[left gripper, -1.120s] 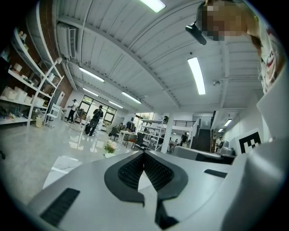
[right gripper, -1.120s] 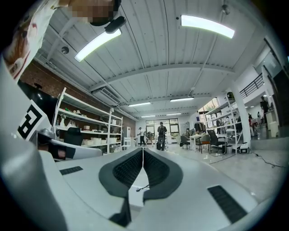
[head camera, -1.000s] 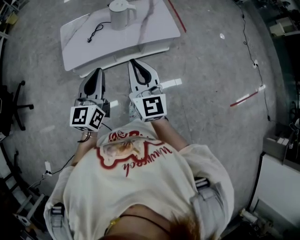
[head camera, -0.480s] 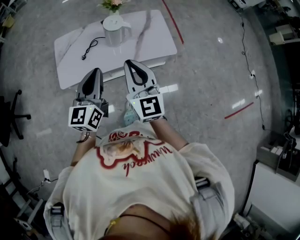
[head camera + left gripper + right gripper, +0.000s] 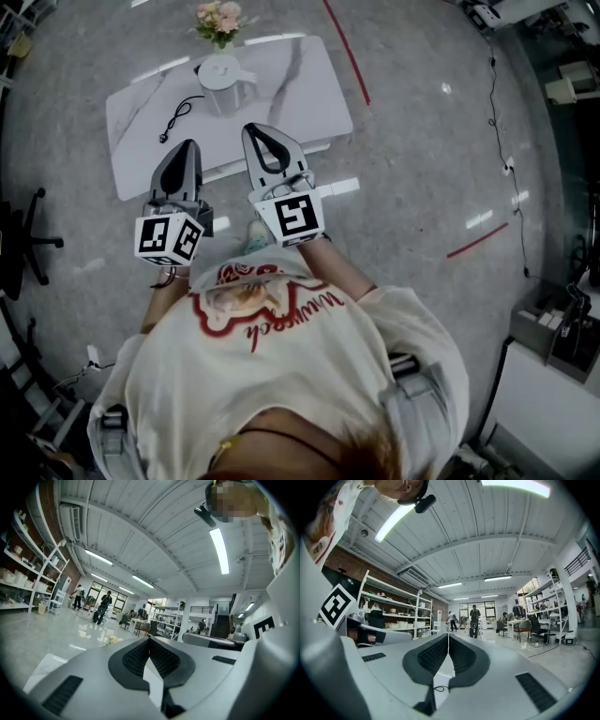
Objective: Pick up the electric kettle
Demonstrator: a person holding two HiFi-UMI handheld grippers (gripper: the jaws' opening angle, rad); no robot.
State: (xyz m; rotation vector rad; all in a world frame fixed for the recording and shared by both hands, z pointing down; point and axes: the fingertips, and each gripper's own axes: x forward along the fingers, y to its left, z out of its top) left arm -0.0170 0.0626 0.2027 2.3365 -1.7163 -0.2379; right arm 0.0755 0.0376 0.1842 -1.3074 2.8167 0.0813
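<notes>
Grey left gripper [image 5: 187, 147] and right gripper [image 5: 255, 131], jaws together and empty, aim at the white electric kettle [image 5: 223, 80] by the white marbled table's [image 5: 309, 89] far edge, seemingly ready to reach.

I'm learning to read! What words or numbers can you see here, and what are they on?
Red curly writing on the person's shirt: upside down, too blurred to read.
Marker cubes on the left claw and right claw: black-and-white patterns, not letters.
Electric kettle and table: no writing shows.
</notes>
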